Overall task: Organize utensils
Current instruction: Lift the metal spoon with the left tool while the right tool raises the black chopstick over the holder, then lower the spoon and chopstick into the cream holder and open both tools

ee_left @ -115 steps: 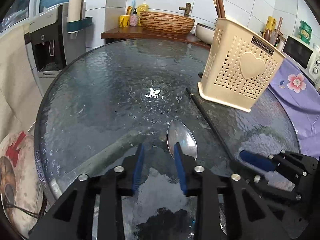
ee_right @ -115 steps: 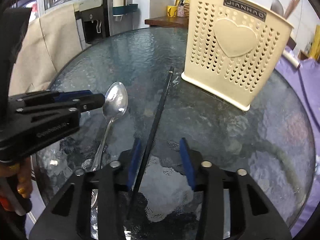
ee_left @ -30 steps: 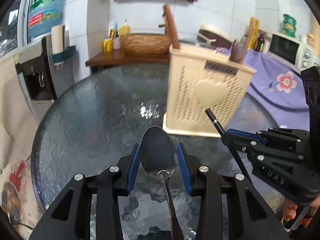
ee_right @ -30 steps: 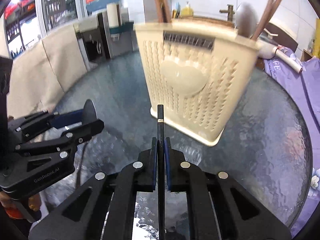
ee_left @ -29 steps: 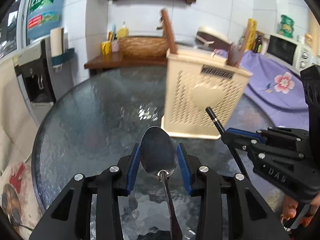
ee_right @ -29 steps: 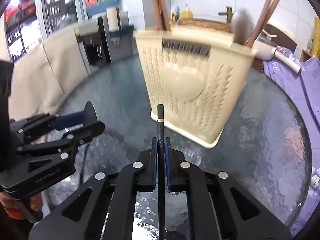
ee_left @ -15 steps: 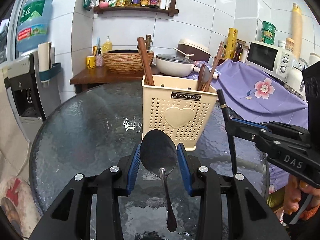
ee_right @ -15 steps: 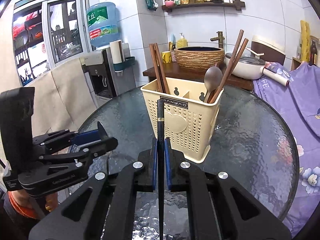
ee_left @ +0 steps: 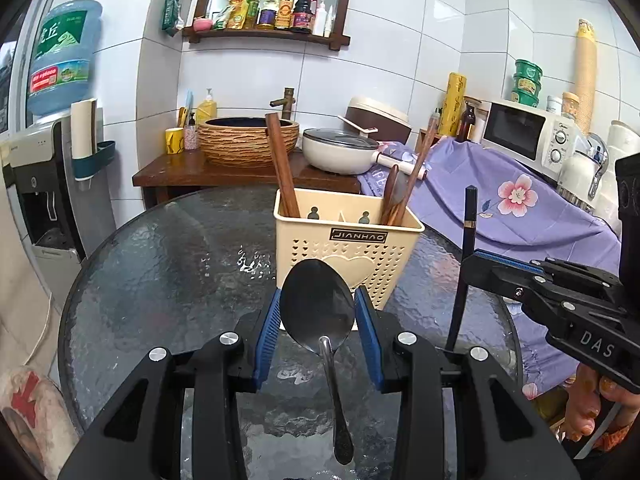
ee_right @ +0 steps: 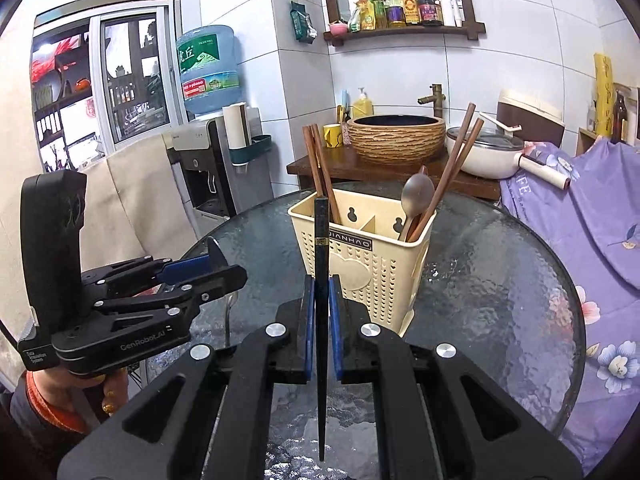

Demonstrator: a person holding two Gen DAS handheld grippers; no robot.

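My left gripper [ee_left: 317, 312] is shut on a metal spoon [ee_left: 320, 312], bowl up, handle hanging down, above the glass table [ee_left: 160, 280]. My right gripper [ee_right: 321, 308] is shut on a black chopstick [ee_right: 321, 248], held upright. The cream utensil basket [ee_left: 346, 252] stands just beyond both grippers, in the right wrist view [ee_right: 372, 268] too. It holds brown chopsticks [ee_right: 320, 168] on the left and a spoon [ee_right: 416, 196] with more chopsticks on the right. The right gripper [ee_left: 480, 268] and its chopstick [ee_left: 466, 248] show right of the basket in the left wrist view. The left gripper [ee_right: 216, 268] shows at left in the right wrist view.
A wooden counter [ee_left: 192, 172] behind the table carries a woven basin [ee_left: 248, 140] and a white pan [ee_left: 340, 156]. A purple floral cloth [ee_left: 520, 208] covers furniture to the right. A water dispenser [ee_left: 52, 184] stands at left.
Both grippers have risen with their utensils held upright. The basket now sits lower and farther off, and its open top shows.
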